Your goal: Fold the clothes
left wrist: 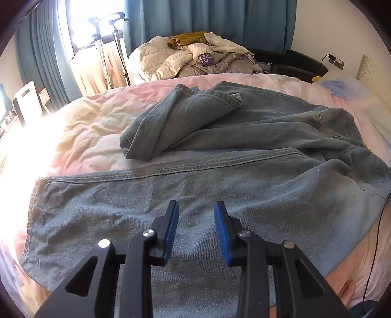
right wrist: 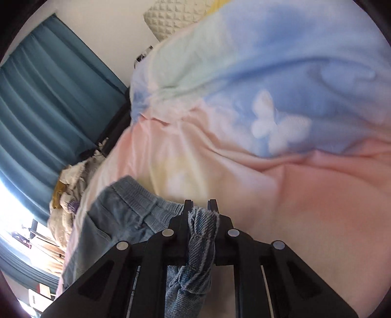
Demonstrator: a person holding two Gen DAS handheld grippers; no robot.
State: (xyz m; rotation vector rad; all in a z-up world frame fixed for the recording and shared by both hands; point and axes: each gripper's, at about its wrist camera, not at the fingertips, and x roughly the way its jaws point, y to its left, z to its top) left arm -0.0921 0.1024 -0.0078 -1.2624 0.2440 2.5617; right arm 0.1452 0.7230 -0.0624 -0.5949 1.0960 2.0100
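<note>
A pair of light blue jeans (left wrist: pixel 220 176) lies spread across the bed, one leg folded back on itself at the far side. My left gripper (left wrist: pixel 196 208) is open and empty, its blue pads (left wrist: pixel 171 227) hovering just above the near leg. My right gripper (right wrist: pixel 200 205) is shut on a bunched, frayed piece of the jeans (right wrist: pixel 201 234). The waistband and a pocket (right wrist: pixel 127 205) lie to its left on the bed.
The bed has a pink, blue and yellow duvet (right wrist: pixel 244 159). A heap of pale jackets and clothes (left wrist: pixel 195 58) sits beyond the bed. Teal curtains (left wrist: pixel 207 17), a lamp stand (left wrist: pixel 117 44) and a bright window are behind. A quilted pillow (left wrist: pixel 369 73) lies at the right.
</note>
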